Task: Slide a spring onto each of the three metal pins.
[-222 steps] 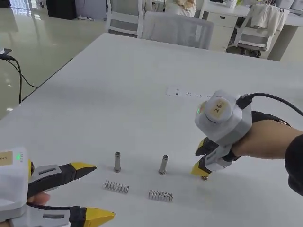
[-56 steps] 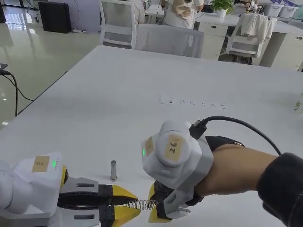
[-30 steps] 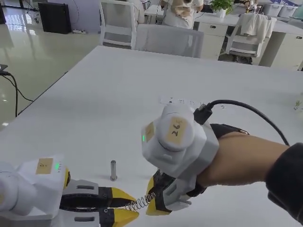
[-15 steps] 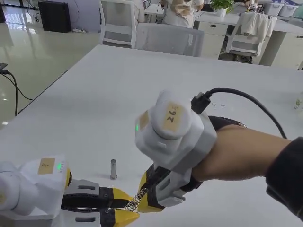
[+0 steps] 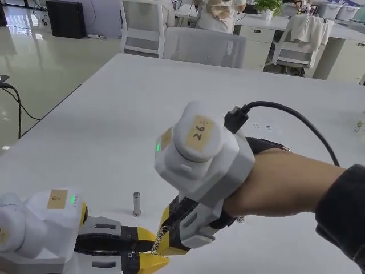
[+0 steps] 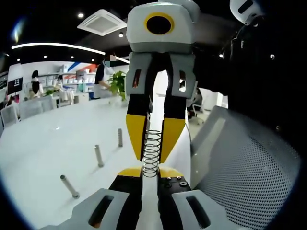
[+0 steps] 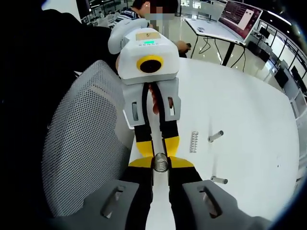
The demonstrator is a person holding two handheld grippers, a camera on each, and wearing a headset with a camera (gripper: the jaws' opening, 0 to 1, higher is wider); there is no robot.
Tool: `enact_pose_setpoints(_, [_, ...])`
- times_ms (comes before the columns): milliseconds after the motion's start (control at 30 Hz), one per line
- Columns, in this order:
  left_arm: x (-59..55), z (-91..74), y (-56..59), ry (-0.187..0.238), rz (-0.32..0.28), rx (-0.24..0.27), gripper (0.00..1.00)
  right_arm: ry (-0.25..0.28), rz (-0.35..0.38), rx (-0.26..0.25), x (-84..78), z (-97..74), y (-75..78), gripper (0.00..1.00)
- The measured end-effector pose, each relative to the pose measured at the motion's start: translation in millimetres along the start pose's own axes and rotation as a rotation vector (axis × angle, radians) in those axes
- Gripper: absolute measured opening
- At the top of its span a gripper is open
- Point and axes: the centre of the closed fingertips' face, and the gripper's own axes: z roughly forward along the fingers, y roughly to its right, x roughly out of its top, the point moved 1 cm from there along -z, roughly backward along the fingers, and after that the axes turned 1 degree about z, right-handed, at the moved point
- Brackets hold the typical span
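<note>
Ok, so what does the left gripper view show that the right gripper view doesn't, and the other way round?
Left gripper view: all three metal pins in a row on the white table. Right gripper view: a loose spring lying on the table beside one of the two pins seen there. Shared: the held spring, gripped between the left gripper and the right gripper, which face each other, and a grey mesh chair back.
</note>
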Motion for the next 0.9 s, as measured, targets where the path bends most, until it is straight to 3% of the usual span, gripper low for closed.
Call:
enact_pose_setpoints(500, [0.3, -0.3, -2.3, 0.004, -0.004, 0.01, 0.04, -0.009, -0.007, -0.011, -1.8, 0.1, 2.6, 0.08])
enact_pose_setpoints(900, [-3.8, -5.9, -10.8, 0.007, -0.021, 0.055, 0.17, -0.039, 0.013, -0.046, -15.7, -3.8, 13.7, 0.08])
